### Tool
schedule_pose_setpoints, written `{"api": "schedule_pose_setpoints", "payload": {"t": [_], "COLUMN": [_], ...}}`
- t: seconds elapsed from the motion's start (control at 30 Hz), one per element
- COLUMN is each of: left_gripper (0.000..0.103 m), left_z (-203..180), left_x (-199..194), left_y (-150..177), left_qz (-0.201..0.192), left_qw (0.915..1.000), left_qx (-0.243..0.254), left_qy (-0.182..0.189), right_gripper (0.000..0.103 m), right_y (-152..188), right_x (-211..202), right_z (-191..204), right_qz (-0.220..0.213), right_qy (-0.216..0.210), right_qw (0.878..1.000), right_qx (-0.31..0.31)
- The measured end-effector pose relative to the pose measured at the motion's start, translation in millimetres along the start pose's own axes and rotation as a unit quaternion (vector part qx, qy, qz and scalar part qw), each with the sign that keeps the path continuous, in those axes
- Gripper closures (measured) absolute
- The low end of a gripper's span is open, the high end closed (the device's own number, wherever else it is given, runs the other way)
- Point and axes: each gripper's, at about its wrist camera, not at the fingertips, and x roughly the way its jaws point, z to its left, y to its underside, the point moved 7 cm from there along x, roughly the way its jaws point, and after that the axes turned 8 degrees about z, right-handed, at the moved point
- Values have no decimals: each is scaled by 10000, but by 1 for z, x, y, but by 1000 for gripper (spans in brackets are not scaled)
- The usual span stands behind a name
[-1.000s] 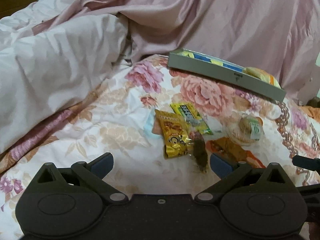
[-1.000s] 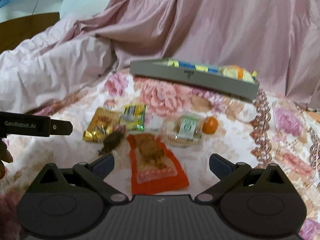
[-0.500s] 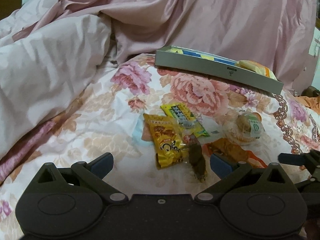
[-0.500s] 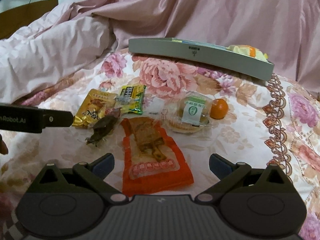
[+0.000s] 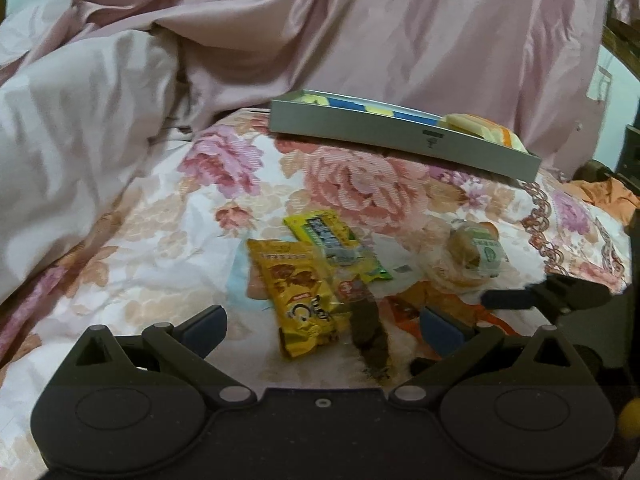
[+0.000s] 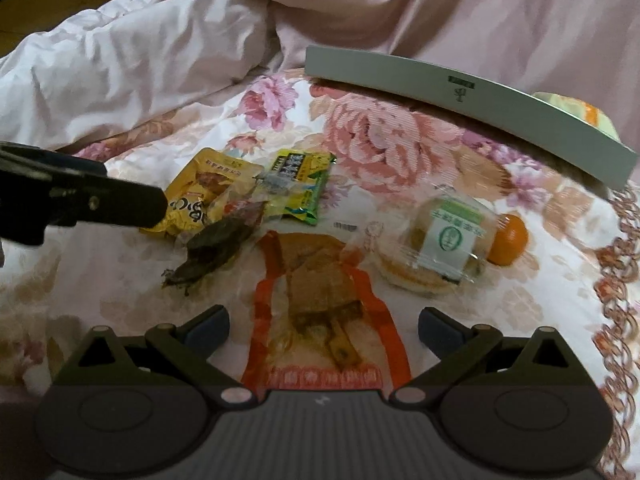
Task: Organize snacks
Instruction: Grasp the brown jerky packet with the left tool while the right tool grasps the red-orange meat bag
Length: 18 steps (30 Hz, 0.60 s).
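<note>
**Snacks on bed: both tools released, nothing grasped**

Left tool (image 5: 322, 326): released, jaws spread wide, nothing held. It is held low over the floral bedspread (image 5: 160, 248), aimed at the yellow packet (image 5: 298, 300) and the dark brown packet (image 5: 370, 334), which lie between its fingers in the left wrist view. Judged: one of these is the likely first pick on this side.

Right tool (image 6: 323, 326): released, jaws spread, nothing held. It is positioned over the near end of the orange packet (image 6: 324, 300), whose lower edge runs under the tool body. Judged: this packet is being lined up for a grasp.

Snacks, all lying loose on the bedspread in one close cluster:
- Yellow packet, partly overlapped by the dark brown packet at its right edge.
- Green-and-yellow packet (image 6: 302, 186), just behind them, touching the yellow one.
- Clear-wrapped cake (image 6: 442, 248) with a green label, to the right.
- Small orange fruit (image 6: 508, 240), touching the cake's far side.

Grey tray (image 5: 400, 138): set at the far end of the bedspread, against the pink quilt (image 5: 100, 120), well apart from the cluster. Some yellow and blue items are already seen inside. Judged: it serves as the collecting place, so most of the task remains.

Risk, judged: the soft bedding may give under a descending tool, and thin flat wrappers may slip.
</note>
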Motion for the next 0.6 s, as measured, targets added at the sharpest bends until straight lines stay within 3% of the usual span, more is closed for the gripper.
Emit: {"api": "schedule_pose_setpoints", "payload": {"t": [0.13,0.33,0.5,0.6], "left_gripper": [1,2,8,11], "left_z": [-8,-23,-34,-40], "left_x": [5,8,14,26], "left_y": [0,2,3,2], "left_qz": [49,106,196,339], "left_qw": [9997,9979,9960,9956], "left_qx": [136,390,502,593], "left_qy": [216,500,710,639], "right_gripper": [3,29,34,36], "right_y": [-3,1,9,18], "right_x": [7,0,-13,-27], "right_z": [-5,-9,-12,-18], "right_qz": [38,-11,102,224], "right_qy": [-265,-349,-222,-184], "right_qw": [9996,9994,9997,9995], "right_qx": [33,17,-12,131]}}
